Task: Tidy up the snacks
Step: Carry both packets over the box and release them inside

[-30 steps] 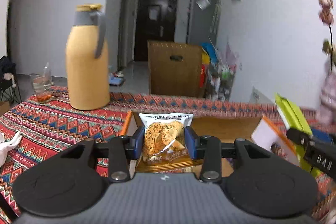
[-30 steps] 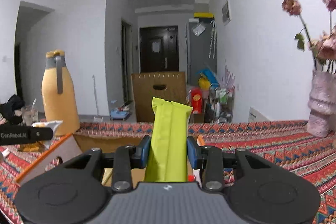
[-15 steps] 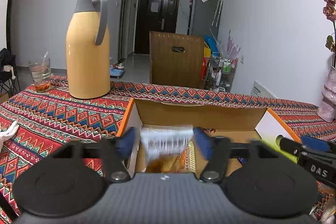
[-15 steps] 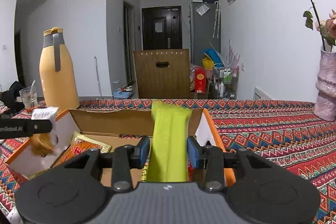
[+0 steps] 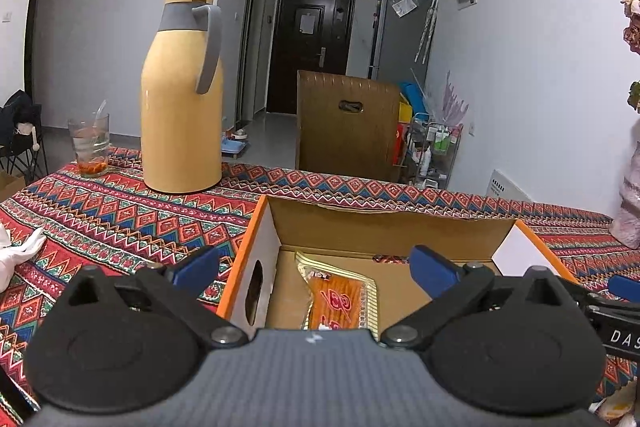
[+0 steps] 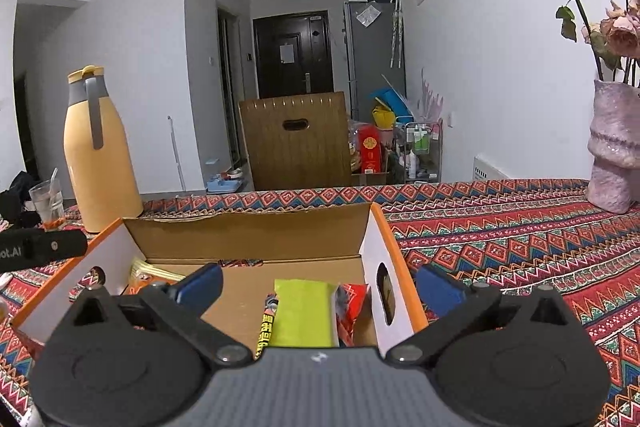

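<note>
Standing over the open cardboard box (image 5: pixel 276 231), both grippers hang with their jaws opening wide and nothing caught between the blue pads. The left gripper (image 5: pixel 316 269) points down at the box's left end, where an orange-and-gold snack packet (image 5: pixel 340 301) lies flat on the cardboard floor. The right gripper (image 6: pixel 320 285) hovers at the other end of the box (image 6: pixel 248 231), above a lime-green packet (image 6: pixel 304 313) that lies inside, pressed against a red wrapper (image 6: pixel 352 309) by the right wall. The box sits on the patterned tablecloth (image 5: pixel 112 223), with the yellow thermos (image 5: pixel 182 99) behind it and a pink vase (image 6: pixel 614 147) well off to the right.
</note>
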Demonstrator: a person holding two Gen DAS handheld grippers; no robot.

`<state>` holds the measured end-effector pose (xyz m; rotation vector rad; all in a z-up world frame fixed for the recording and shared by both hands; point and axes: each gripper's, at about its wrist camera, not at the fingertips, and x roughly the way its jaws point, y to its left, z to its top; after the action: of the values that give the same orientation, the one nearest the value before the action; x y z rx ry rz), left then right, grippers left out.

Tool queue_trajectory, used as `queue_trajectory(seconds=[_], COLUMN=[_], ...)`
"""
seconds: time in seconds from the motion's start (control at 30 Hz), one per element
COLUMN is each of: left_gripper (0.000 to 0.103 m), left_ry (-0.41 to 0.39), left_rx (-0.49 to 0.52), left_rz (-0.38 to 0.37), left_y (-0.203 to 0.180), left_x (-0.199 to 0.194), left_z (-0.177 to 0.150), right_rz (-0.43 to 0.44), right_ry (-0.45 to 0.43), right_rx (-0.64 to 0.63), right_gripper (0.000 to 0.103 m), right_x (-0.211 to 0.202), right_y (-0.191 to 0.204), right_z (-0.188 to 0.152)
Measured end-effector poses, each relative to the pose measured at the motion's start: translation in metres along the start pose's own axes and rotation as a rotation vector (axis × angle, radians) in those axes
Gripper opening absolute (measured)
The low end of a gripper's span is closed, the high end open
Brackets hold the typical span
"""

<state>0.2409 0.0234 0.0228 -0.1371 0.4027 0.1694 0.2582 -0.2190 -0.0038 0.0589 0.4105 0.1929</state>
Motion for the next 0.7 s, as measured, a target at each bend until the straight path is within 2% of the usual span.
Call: queue_trajectory(seconds=[0.4,0.7], left_gripper=[0.103,0.103], left_ry=[-0.024,-0.018], left_rx=[0.019,0.046], left_rz=[0.012,-0.001], left_y=[-0.007,0.002], left_x=[-0.013,-0.041], left_z=[0.008,0.017], right_rz=[-0.016,-0.027], right_ry=[-0.029,-0.088], right_rx=[0.002,-0.017], right_gripper=[0.103,0.103], right_x=[-0.01,-0.041], right_y=[0.0,0.002], right_z=[0.01,0.027])
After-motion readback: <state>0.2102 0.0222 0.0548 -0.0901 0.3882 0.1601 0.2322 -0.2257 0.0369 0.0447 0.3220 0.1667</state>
